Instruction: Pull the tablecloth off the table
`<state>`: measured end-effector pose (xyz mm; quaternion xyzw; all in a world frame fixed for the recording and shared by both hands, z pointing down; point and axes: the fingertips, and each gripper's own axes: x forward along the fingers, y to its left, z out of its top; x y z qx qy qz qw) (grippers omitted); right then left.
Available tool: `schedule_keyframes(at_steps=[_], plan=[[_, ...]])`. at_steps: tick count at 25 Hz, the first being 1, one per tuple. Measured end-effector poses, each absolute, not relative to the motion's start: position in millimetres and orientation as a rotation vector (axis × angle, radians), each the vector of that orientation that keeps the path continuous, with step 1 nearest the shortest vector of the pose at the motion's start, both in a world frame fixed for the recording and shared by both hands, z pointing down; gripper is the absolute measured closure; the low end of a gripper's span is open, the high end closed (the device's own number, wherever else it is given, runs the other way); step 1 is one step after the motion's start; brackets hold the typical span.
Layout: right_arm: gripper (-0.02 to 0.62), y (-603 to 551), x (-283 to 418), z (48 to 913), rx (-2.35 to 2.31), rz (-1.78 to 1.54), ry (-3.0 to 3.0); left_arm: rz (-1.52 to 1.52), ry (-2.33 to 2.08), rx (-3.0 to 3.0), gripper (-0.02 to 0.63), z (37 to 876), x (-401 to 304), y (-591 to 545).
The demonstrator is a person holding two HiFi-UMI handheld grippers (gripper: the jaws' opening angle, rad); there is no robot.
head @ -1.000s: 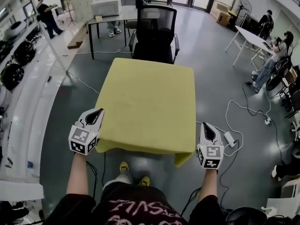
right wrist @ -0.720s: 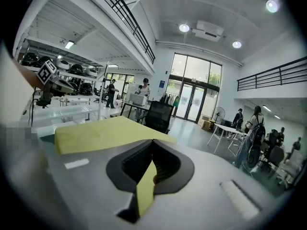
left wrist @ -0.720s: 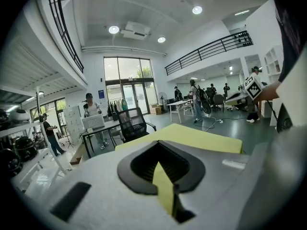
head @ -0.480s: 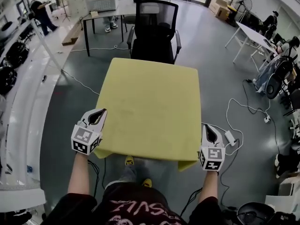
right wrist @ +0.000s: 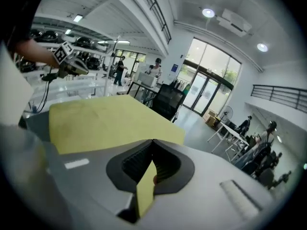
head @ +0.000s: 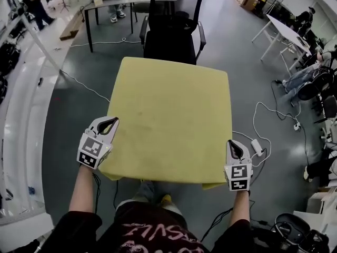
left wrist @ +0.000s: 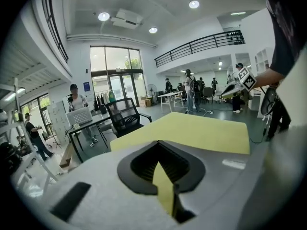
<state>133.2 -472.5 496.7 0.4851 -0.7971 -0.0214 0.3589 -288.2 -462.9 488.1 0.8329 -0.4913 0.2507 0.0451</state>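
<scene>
**Head view.** A yellow tablecloth (head: 171, 120) covers the whole table top, and its near edge hangs just in front of the person. The left gripper (head: 109, 123) sits at the cloth's near-left corner and the right gripper (head: 232, 145) at its near-right corner, each touching the hem. A black office chair (head: 171, 33) stands against the far side.

**Left gripper view.** The left gripper (left wrist: 163, 176) is clenched on a fold of the tablecloth (left wrist: 192, 131), which shows as a narrow yellow strip pinched between the jaws. Beyond the jaws the cloth lies flat. The right gripper (left wrist: 244, 78) appears at the far right, and the office chair (left wrist: 125, 116) beyond the cloth.

**Right gripper view.** The right gripper (right wrist: 146, 186) likewise grasps a yellow fold of the tablecloth (right wrist: 105, 121). The left gripper (right wrist: 67, 56) shows at the upper left, across the cloth.
</scene>
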Motion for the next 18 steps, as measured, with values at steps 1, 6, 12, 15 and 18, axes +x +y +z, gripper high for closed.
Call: schedule_keyframes(at_steps=[1, 6, 12, 15, 18], plan=[[0.583, -472, 130, 504, 1.196, -0.08, -2.034, 0.788, -1.476, 2.55, 0.6, 494, -289, -466], [0.583, -475, 122, 533, 1.006, -0.091, -2.011, 0.983, -1.345, 2.56, 0.6, 527, -295, -473], [0.582, -494, 134, 567, 0.847, -0.119, -1.977, 1.139, -1.22, 2.531, 0.6, 563, -296, -480], [0.581, -501, 144, 584, 0.752, -0.128, -1.967, 1.224, -1.165, 2.506, 0.598, 581, -292, -482], [0.559, -508, 155, 599, 0.691, -0.12, -1.966, 1.279, -1.134, 2.472, 0.598, 599, -285, -484]])
